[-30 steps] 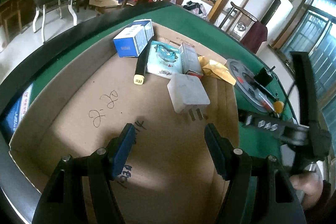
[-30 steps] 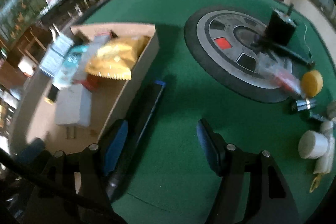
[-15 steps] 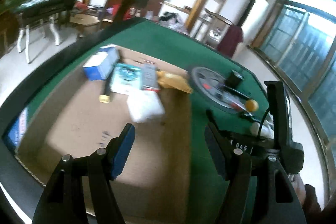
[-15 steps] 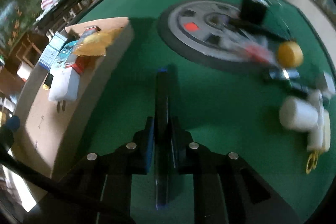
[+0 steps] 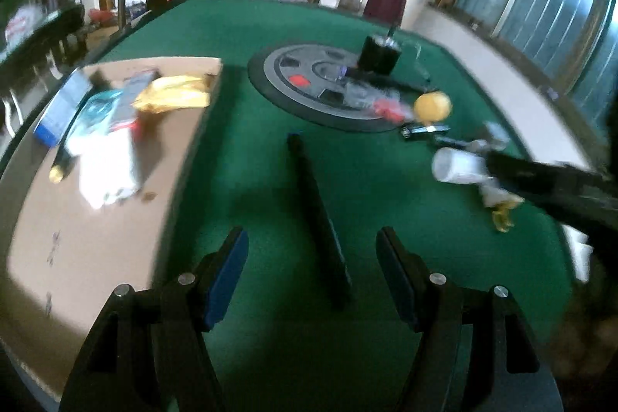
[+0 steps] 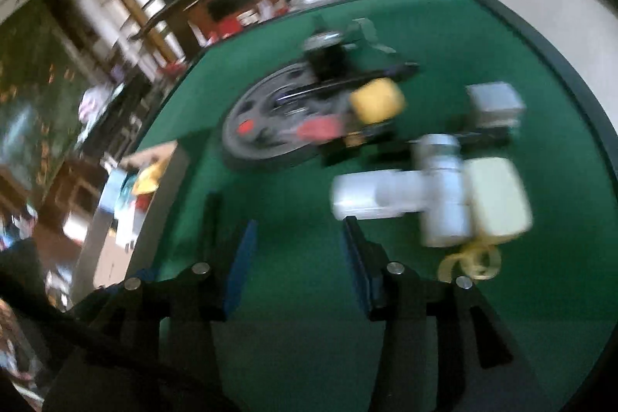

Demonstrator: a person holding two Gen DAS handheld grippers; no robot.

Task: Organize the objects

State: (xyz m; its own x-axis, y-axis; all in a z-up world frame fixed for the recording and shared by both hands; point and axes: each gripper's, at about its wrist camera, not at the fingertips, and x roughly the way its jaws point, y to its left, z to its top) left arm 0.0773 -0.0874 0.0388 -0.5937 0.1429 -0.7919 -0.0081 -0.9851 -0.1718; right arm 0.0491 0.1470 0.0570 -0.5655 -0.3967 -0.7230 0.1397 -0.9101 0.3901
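Observation:
A long black stick [image 5: 313,195] lies on the green felt, pointing away from me. My left gripper [image 5: 312,234] hangs over its near end, open, and the pads do not touch it. In the right wrist view the same stick [image 6: 211,215] lies left of my right gripper [image 6: 299,222]. That gripper's jaws are opening with only felt between them. A white box [image 6: 370,195], a white cylinder [image 6: 444,188] and a cream box [image 6: 498,195] lie just right of it. The right gripper [image 5: 548,176] shows as a dark blur in the left wrist view.
At the left stands a cardboard box [image 5: 96,219] holding a yellow packet [image 5: 174,95], a white adapter [image 5: 108,168] and a blue carton [image 5: 58,111]. A grey disc [image 5: 293,76] carries a black box [image 5: 380,55]. Nearby lie a yellow ball [image 5: 432,106] and yellow loops [image 6: 471,257].
My left gripper swung right, from over the cardboard box to over the black stick. My right gripper was shut on that stick half a second ago; it has let go and moved right.

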